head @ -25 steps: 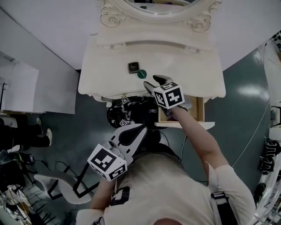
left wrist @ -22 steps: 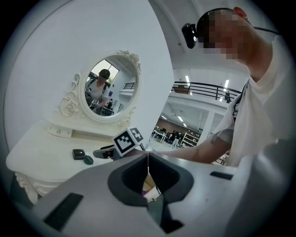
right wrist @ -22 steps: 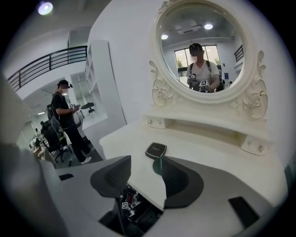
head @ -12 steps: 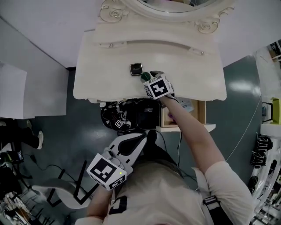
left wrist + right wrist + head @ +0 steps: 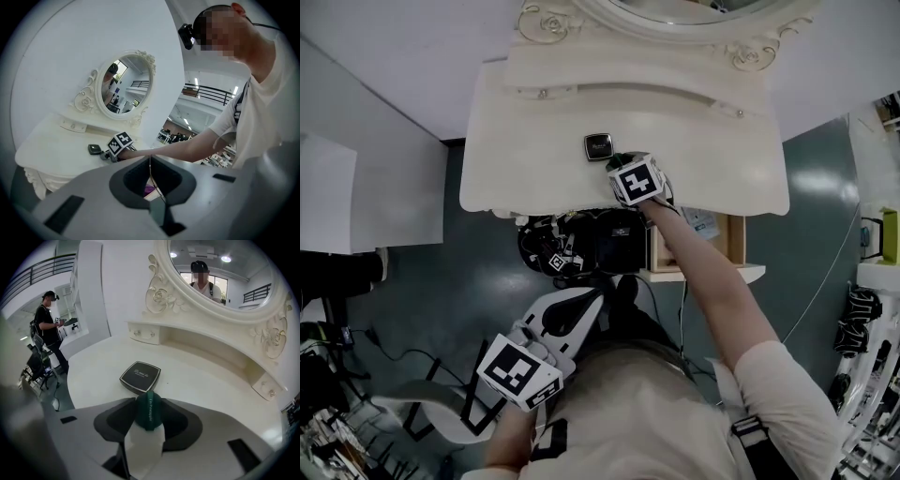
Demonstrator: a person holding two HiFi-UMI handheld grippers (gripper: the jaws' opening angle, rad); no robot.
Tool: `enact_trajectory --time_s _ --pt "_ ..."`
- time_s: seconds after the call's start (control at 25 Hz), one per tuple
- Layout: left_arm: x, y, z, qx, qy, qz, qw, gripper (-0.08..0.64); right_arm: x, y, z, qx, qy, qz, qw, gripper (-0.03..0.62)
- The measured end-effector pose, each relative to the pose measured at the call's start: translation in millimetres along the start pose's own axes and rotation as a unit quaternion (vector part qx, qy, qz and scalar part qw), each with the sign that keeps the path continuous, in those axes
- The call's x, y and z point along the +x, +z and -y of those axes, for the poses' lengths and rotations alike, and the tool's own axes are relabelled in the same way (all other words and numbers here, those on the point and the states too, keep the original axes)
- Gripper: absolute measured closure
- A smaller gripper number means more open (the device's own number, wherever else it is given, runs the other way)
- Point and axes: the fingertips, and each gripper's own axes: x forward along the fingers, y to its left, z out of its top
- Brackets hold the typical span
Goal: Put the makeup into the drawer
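A small white bottle with a green cap [image 5: 149,409] stands on the white dressing table [image 5: 525,178], just in front of a black square compact [image 5: 140,377] [image 5: 597,146]. My right gripper [image 5: 149,405] [image 5: 619,165] points steeply down over the bottle. Its jaws have just been closing and now press the bottle's sides. In the head view its marker cube hides most of the bottle. My left gripper [image 5: 598,293] [image 5: 150,165] hangs below the table edge, jaws together, holding nothing. The wooden drawer [image 5: 736,246] stands pulled out at the table's right.
An oval mirror [image 5: 225,277] in a carved frame backs the table, with small knobbed drawers [image 5: 145,333] under it. Dark equipment [image 5: 572,246] sits under the table. A person [image 5: 49,329] stands at the far left of the room.
My right gripper has come down from above the drawer front to the tabletop and closed around the green-capped bottle. The left gripper has drifted a little lower and left.
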Motion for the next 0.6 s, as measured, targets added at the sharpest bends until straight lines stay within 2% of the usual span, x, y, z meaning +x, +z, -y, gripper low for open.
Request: enact_trajectory --time_s 0.04,0.08,0.12,0.36,0.6 --pt "0 0 1 -0.001 0.000 0.000 1.0000 0.497 -2 -1 5 -0.003 -0.009 -0.004 1.000 0.439" --pt "0 -1 2 -0.001 0.000 0.000 1.0000 0.497 -3 -1 9 -0.006 -0.015 -0.005 1.000 0.514" --pt "0 -1 3 -0.001 0.000 0.000 1.0000 0.497 -4 -1 12 -0.005 -0.015 -0.003 1.000 0.525" --pt "-2 1 7 0.004 0.001 0.001 1.0000 0.497 -13 -1 21 0.019 -0.006 0.016 1.000 0.529" --pt "-1 8 14 0.012 -0.008 0.007 0.9999 0.497 -57 13 10 0.035 0.030 0.071 0.996 0.528"
